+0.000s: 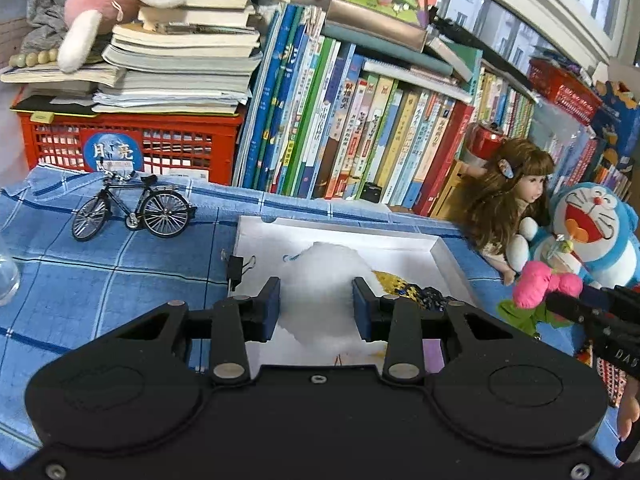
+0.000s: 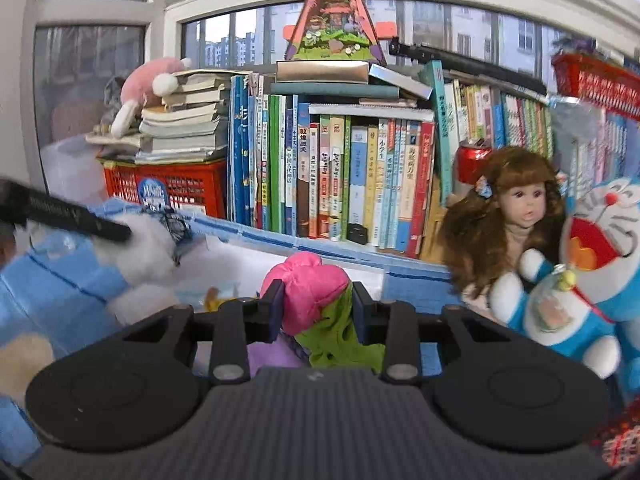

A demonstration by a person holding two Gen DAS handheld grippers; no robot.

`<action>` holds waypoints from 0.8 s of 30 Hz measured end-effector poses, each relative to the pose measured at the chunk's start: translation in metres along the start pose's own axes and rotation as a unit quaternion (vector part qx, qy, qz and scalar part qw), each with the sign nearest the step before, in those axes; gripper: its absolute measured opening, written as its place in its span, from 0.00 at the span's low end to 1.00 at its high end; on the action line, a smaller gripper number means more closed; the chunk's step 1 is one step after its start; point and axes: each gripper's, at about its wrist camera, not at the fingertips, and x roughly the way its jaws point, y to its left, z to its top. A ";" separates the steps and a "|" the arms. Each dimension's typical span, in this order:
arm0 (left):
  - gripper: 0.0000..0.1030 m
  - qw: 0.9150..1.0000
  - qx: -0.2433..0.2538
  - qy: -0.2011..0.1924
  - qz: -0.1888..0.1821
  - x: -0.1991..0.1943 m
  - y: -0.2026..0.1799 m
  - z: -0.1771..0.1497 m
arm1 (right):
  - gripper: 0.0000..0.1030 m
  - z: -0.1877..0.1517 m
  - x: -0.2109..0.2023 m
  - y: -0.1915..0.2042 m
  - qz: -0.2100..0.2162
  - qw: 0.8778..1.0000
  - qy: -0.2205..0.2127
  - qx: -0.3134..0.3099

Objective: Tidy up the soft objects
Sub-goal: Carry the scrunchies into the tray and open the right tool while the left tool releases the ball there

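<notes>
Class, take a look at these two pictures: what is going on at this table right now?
A person is tidying soft toys with a handheld gripper in each hand. The left gripper has its jaws closed on a white fluffy ball, held above a shallow white tray on the blue checked cloth. The right gripper grips a pink and green fabric flower. A doll and a blue plush cat sit against the books.

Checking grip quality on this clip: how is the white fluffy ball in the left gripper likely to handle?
The white fluffy ball bulges around the left gripper pads, so probably soft and squashy. It looks very light. The fuzzy surface likely resists slipping, though loose fibres might shed.
</notes>
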 end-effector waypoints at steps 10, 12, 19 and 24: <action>0.34 1.000 0.010 0.018 0.021 0.054 0.001 0.017 | 0.38 0.016 0.060 -0.016 -0.007 0.998 0.018 0.063; 0.34 0.999 0.011 0.023 0.022 0.063 0.001 0.020 | 0.38 0.017 0.069 -0.016 -0.014 0.998 0.021 0.063; 0.34 0.998 0.015 0.050 0.021 0.091 -0.002 0.017 | 0.38 0.012 0.099 -0.017 -0.018 0.997 0.039 0.071; 0.34 0.997 0.031 0.066 0.033 0.105 -0.007 0.010 | 0.39 0.006 0.113 -0.013 -0.022 0.997 0.052 0.060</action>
